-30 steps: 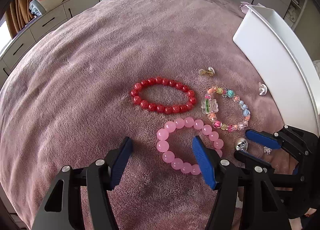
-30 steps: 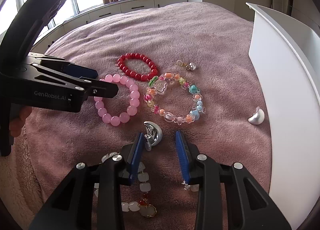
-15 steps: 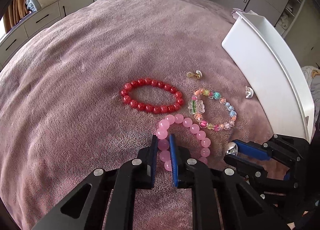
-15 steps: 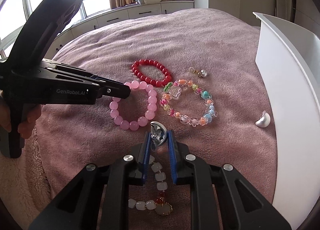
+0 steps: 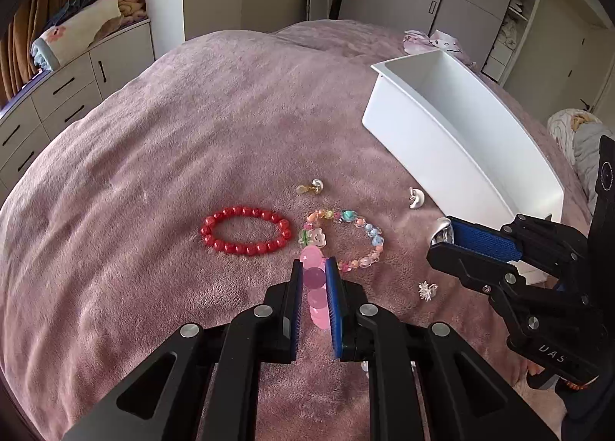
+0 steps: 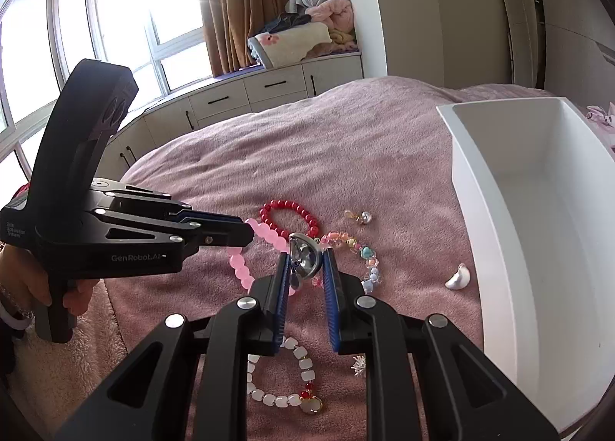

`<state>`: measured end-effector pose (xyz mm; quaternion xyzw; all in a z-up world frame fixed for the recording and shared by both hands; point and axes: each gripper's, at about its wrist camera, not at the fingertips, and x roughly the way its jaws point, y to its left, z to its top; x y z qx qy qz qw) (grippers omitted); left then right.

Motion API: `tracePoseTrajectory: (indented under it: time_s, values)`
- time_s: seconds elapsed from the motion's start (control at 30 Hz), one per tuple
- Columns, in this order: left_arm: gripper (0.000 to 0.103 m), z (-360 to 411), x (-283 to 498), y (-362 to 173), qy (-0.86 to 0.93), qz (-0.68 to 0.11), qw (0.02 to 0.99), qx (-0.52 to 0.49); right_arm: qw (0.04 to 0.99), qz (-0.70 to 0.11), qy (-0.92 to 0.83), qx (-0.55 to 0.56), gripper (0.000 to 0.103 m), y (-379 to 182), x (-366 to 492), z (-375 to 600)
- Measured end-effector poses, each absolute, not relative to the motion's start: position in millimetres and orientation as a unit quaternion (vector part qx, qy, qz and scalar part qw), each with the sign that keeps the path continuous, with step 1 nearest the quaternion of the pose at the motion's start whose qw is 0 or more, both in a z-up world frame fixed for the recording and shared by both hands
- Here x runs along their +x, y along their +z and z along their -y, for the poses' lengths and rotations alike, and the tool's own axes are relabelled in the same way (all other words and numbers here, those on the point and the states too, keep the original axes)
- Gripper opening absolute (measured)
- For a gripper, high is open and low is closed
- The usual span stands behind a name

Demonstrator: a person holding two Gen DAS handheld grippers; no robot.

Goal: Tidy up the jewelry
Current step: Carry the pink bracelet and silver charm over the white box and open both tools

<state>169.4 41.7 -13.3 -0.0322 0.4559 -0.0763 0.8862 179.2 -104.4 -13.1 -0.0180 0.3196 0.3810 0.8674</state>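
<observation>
Above the mauve blanket (image 5: 161, 156), both grippers are carrying a piece of jewelry clear of the fabric: the left gripper (image 5: 314, 276) is clamped on the pink bead bracelet (image 5: 316, 287), which is hanging between its blue pads, and the right gripper (image 6: 305, 262) is pinching a silver shell-shaped earring (image 6: 303, 254).

To do this step well, each hand should be travelling toward the white bin (image 5: 453, 133) with its fingers held tight, keeping the two tools from crossing (they are sitting close together, the bin lying on the right side). The bracelet is dangling, so a slow swing over the rim is safer than a quick one, and it should be released only once the whole loop is inside the walls. The earring is small and smooth and is likely to slip if the grip eases early.

Counting what is showing: four bracelets, namely the pink one, a red bead bracelet (image 5: 246, 229), a multicolored bead bracelet (image 5: 346, 239) and a white bead bracelet (image 6: 280, 375); two silver shell earrings, the second one (image 6: 458, 276) lying just beside the bin; one gold-and-pearl earring (image 5: 311, 186); one small sparkly stud (image 5: 427, 290). The bin is looking empty.
</observation>
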Motion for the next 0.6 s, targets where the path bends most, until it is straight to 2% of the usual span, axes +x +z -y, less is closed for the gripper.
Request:
tracePoseTrajectory:
  time_s: [0.3,0.6]
  values:
    - [0.017,-7,181,51,-0.112,-0.42,0.9,-0.022,0.896,-0.253,0.363,0.031,0.018,38,179,162]
    - [0.017,44,205,106,-0.152,-0.391,0.908,0.017,0.92,-0.241,0.292,0.103,0.018,57,198,246]
